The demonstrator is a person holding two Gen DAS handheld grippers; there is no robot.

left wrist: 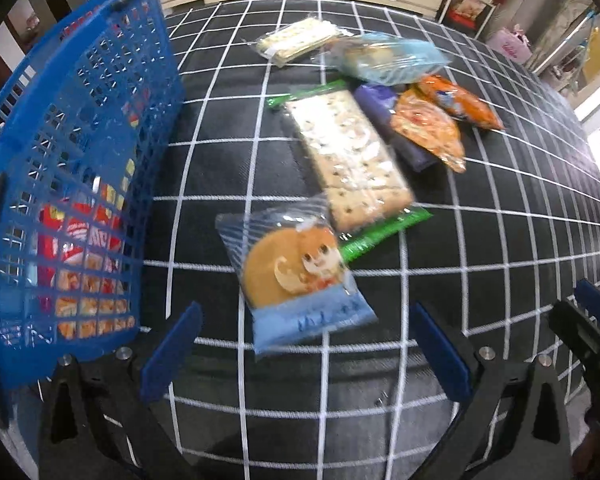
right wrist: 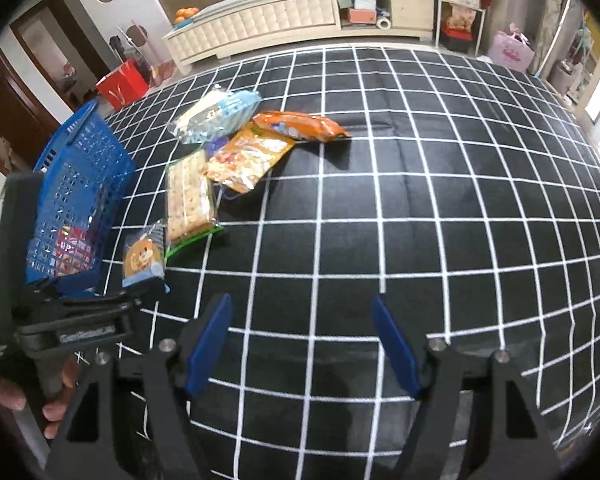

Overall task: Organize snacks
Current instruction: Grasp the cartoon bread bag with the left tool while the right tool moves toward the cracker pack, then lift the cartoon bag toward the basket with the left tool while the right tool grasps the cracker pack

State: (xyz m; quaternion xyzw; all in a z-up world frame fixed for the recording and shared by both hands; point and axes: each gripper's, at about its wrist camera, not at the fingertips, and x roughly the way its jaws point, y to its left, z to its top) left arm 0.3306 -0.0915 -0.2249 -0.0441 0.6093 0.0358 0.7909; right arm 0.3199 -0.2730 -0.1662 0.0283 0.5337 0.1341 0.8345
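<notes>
Left tool (left wrist: 306, 354) spread wide, nothing between its pads, hanging just above the cookie pack (left wrist: 296, 272) (blue wrapper, flat on the checked surface (left wrist: 480, 248)). Right tool (right wrist: 302, 346) also spread and empty, over bare cloth. Basket (left wrist: 72, 152) stands left of the cookie pack, a red packet (left wrist: 80, 240) inside. Behind the cookie pack: cracker pack (left wrist: 350, 160), touching it, then orange bags (left wrist: 428, 128) and a clear pouch (left wrist: 384, 58).

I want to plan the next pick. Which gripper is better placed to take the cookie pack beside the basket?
Left. The left gripper is open, right over the cookie pack, beside the basket. The right gripper faces bare cloth, farther away.
</notes>
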